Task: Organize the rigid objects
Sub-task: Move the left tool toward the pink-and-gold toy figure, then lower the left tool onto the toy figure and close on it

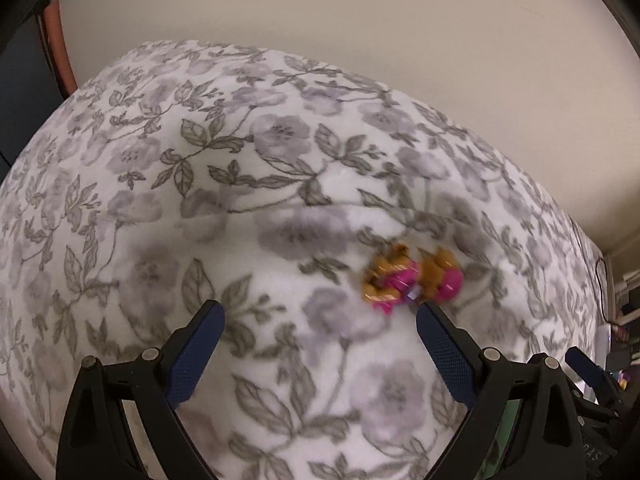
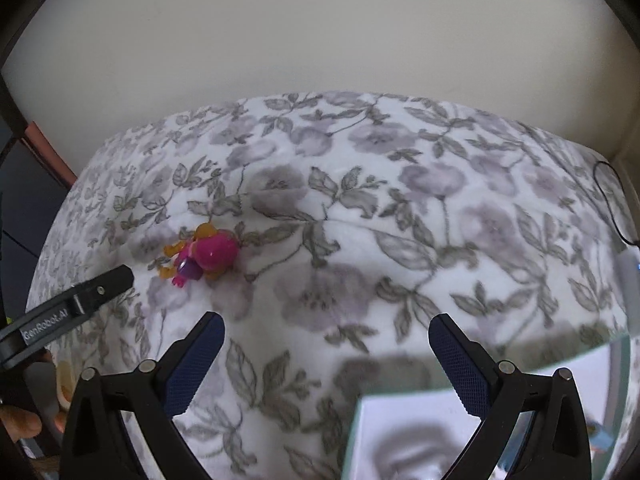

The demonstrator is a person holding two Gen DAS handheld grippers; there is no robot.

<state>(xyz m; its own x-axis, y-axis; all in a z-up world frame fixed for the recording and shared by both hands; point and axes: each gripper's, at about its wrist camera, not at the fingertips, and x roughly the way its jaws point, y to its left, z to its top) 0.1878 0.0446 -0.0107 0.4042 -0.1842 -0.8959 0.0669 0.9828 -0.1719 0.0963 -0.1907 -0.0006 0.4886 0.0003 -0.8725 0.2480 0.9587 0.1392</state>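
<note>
A pink and orange toy figure (image 1: pixel 412 280) is seen lying on a floral blanket (image 1: pixel 240 184) spread over a bed; grey-purple flowers and grey leaves are printed on white fleece. In the left wrist view the toy is blurred and is placed just ahead of the right-hand fingertip of the left gripper (image 1: pixel 318 318), not between the fingers. The left gripper's jaws are spread wide, nothing is held. In the right wrist view the same toy figure (image 2: pixel 204 254) is shown toward the blanket's left edge, well left of the right gripper (image 2: pixel 326 330). The right gripper's jaws are also spread apart and empty. One black finger of the left gripper (image 2: pixel 100 290), labelled "GenRobot.AI", is seen just beside the toy, apart from it. A clear container (image 2: pixel 480 412) with white contents is seen under the right gripper at the near edge of the blanket. A plain beige wall (image 2: pixel 320 40) is behind the bed.
</note>
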